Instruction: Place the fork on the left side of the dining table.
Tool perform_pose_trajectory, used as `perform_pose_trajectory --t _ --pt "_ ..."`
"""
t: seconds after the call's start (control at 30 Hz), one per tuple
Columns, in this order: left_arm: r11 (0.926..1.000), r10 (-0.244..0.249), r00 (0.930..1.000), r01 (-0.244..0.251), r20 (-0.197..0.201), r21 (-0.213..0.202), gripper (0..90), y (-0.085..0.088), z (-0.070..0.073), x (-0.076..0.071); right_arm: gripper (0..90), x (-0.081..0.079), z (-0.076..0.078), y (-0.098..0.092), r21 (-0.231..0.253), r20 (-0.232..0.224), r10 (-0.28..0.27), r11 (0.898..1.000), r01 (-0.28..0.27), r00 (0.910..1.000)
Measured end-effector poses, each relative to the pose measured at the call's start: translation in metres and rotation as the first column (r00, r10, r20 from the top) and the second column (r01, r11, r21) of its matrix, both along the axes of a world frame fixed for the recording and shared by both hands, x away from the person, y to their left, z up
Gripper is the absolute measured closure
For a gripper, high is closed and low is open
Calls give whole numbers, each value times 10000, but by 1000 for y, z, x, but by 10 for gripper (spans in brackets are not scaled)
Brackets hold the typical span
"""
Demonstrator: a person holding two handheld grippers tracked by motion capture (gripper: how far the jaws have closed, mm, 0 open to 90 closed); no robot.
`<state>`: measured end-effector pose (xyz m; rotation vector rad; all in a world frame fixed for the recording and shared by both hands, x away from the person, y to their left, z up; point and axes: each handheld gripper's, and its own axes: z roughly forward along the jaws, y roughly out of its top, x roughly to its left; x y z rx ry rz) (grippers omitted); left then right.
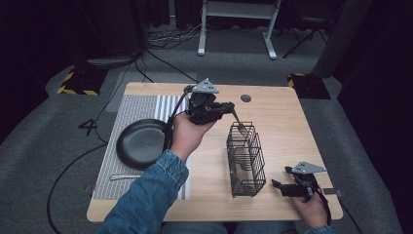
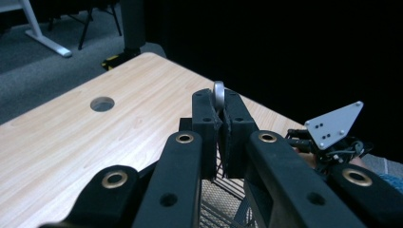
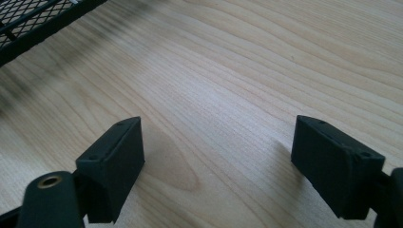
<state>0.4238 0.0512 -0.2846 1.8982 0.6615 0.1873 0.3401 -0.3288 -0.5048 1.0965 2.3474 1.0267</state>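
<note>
Left tool (image 1: 235,115) pinches a thin metal utensil (image 2: 219,95) by its handle above the black wire basket (image 1: 246,161) standing on the table (image 1: 282,122), while the right tool (image 1: 277,185) rests spread open beside the basket.

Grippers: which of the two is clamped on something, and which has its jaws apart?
The left gripper is shut on a metal utensil handle above the wire basket; the right gripper rests open over bare table.

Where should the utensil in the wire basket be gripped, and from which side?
By its handle tip, from above: the utensil stands nearly upright in the wire basket, only that end clearing the rim. The left gripper is shut on the thin metal end, pads on its flat faces.
</note>
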Motion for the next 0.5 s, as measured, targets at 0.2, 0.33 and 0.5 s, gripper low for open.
perform_pose_trajectory --t 0.2,0.33,0.5 --pt "9998 139 9999 -138 81 -139 867 14 11 -1 181 0 0 0 -2 -8 2 10000 -2 10000" --pt "9995 224 9997 -221 141 -205 867 23 16 -2 181 0 0 0 4 -3 1 10000 -1 10000" --pt "9985 459 9987 -452 229 -318 867 37 25 -2 181 0 0 0 4 -2 0 10000 0 10000"
